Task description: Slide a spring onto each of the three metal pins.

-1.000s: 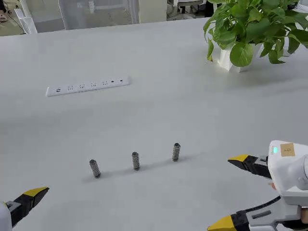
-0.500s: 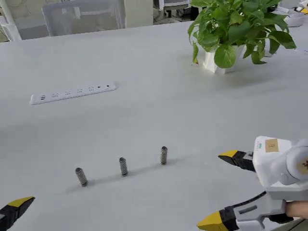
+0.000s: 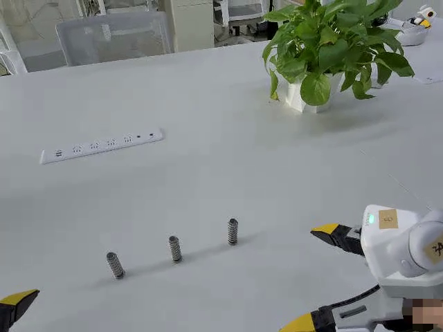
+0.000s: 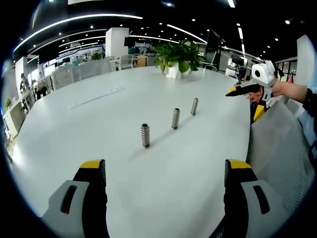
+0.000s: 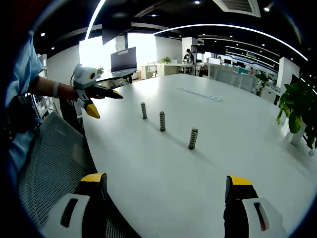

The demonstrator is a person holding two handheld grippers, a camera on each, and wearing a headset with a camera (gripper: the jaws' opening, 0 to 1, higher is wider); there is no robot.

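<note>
My left claw (image 4: pixel 165 168), black jaws tipped yellow, stands wide open and holds nothing. I read bare surface between the jaws. It sits over the near part of the pale grey desk (image 3: pixel 228 166). In the head view one yellow tip pokes in at the bottom left corner.

My right claw (image 5: pixel 166 179), with the same black jaws and yellow tips under a white housing, is spread just as wide and is empty too. In the head view it sits at the bottom right by the desk's near edge, jaws pointing left toward the row. A person's hand (image 5: pixel 63 91) grips the left claw in the right gripper view.

Task things: three grey coiled metal springs, upright, in a slanting row on the desk between the two claws.
- The left spring (image 3: pixel 115 265) is closest to the left claw.
- The middle spring (image 3: pixel 175 248) stands beside it.
- The right spring (image 3: pixel 232 232) is closest to the right claw.

Each stands apart from its neighbour, and no claw touches any of them. I cannot make out pins inside the coils; they are too small.

Further out, a long white power strip (image 3: pixel 102 145) lies flat, well behind the row and to the left. A leafy green plant in a white pot (image 3: pixel 325 41) stands at the desk's far right. A grey mesh-backed chair (image 3: pixel 114 34) is past the far edge.
</note>
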